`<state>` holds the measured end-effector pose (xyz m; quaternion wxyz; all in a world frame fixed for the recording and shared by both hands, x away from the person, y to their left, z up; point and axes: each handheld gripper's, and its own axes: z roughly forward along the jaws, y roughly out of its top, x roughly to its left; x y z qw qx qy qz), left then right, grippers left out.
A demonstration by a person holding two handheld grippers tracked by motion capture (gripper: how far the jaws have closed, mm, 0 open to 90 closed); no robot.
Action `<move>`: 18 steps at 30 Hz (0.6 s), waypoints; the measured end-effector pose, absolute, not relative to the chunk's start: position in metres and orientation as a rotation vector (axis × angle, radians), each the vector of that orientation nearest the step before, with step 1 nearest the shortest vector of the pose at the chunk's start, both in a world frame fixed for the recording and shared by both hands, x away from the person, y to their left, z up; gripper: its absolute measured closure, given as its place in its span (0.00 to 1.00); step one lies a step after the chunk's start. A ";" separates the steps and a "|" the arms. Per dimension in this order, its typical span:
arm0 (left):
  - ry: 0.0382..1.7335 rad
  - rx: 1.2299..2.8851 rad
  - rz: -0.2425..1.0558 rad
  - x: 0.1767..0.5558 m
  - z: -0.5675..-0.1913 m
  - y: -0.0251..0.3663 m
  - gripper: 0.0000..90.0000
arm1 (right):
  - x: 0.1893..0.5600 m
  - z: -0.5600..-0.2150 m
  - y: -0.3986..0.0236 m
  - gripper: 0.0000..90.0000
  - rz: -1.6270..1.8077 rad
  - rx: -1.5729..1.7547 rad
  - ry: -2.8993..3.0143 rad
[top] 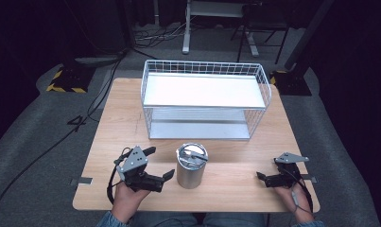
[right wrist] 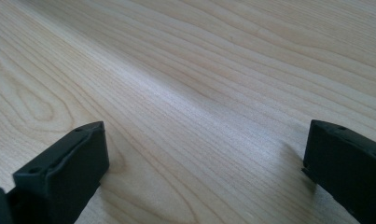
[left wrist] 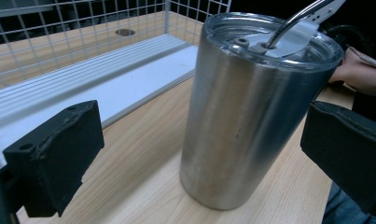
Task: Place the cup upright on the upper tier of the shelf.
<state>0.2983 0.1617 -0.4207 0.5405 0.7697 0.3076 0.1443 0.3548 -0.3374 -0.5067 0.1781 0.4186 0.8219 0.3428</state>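
Observation:
A stainless steel tumbler [top: 190,168] with a clear lid and a metal handle on top stands upright near the table's front middle. My left gripper [top: 160,162] is open just left of it, jaws pointing at the cup. In the left gripper view the tumbler [left wrist: 251,116] stands close ahead between the two wide-apart black pads [left wrist: 59,154], untouched by either. My right gripper [top: 267,169] is open at the front right, low over bare wood and well away from the cup. In the right gripper view its own gripper [right wrist: 204,158] has only table grain between the jaws.
A white wire rack [top: 204,107] with an upper and a lower shelf stands at the back middle of the wooden table [top: 117,123], its open front facing the tumbler. Its wire wall [left wrist: 83,28] appears behind the cup. The person's other hand [left wrist: 358,74] is beyond the tumbler.

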 end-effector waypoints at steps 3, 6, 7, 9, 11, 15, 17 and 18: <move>0.709 1.824 0.329 0.300 -0.422 0.154 0.00 | 0.355 -0.507 -0.337 0.00 0.969 1.184 2.325; 0.680 1.820 0.311 0.301 -0.422 0.149 0.00 | 0.355 -0.507 -0.337 0.00 0.969 1.184 2.325; 0.666 1.818 0.305 0.301 -0.423 0.147 0.00 | 0.355 -0.507 -0.337 0.00 0.969 1.184 2.325; 0.645 1.818 0.295 0.302 -0.424 0.143 0.00 | 0.355 -0.507 -0.337 0.00 0.969 1.184 2.325; 0.639 1.816 0.289 0.304 -0.426 0.137 0.00 | 0.355 -0.507 -0.337 0.00 0.969 1.184 2.325; 0.637 1.814 0.274 0.307 -0.429 0.131 0.00 | 0.355 -0.507 -0.337 0.00 0.969 1.184 2.325; 0.633 1.812 0.271 0.307 -0.429 0.129 0.00 | 0.355 -0.507 -0.337 0.00 0.969 1.185 2.325; 0.622 1.811 0.274 0.308 -0.430 0.127 0.00 | 0.355 -0.507 -0.337 0.00 0.969 1.185 2.325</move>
